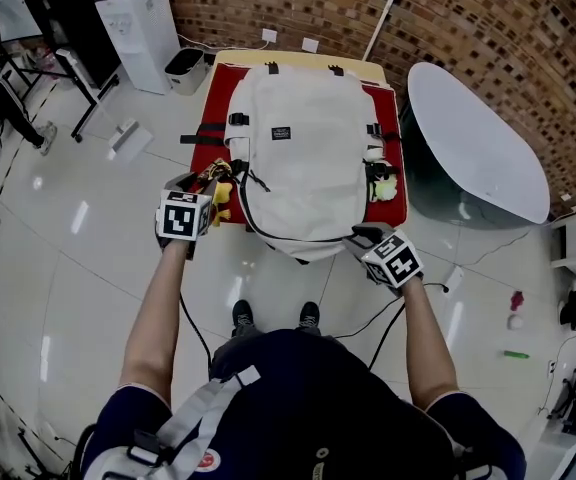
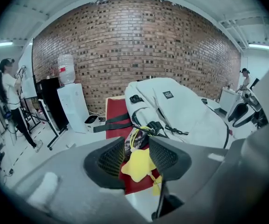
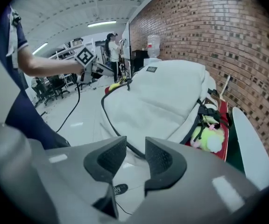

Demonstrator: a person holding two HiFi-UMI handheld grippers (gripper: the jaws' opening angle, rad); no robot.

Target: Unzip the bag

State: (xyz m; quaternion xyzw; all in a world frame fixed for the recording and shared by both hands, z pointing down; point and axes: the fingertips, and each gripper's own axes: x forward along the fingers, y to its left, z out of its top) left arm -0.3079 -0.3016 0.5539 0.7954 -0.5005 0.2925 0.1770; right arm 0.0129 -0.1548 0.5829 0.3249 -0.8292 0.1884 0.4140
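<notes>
A white backpack (image 1: 308,158) (image 2: 186,111) (image 3: 158,97) lies flat on a red-covered table (image 1: 213,118), its near end hanging over the front edge. A dark zipper line (image 1: 258,223) (image 3: 109,120) curves round that end. My left gripper (image 1: 200,183) (image 2: 137,155) is at the bag's near left corner, jaws open, with a yellow plush charm (image 1: 223,196) (image 2: 139,164) showing between them, untouched by the pads. My right gripper (image 1: 363,236) (image 3: 135,155) is at the near right corner, open, the bag's edge just beyond its jaws. A green-yellow plush (image 1: 383,186) (image 3: 209,136) hangs on the bag's right side.
A white oval tabletop (image 1: 478,143) stands close on the right. A water dispenser (image 1: 143,28) and a bin (image 1: 183,68) are at the back left. Cables trail over the glossy floor near the person's shoes (image 1: 273,316). Another person (image 2: 10,97) stands far left.
</notes>
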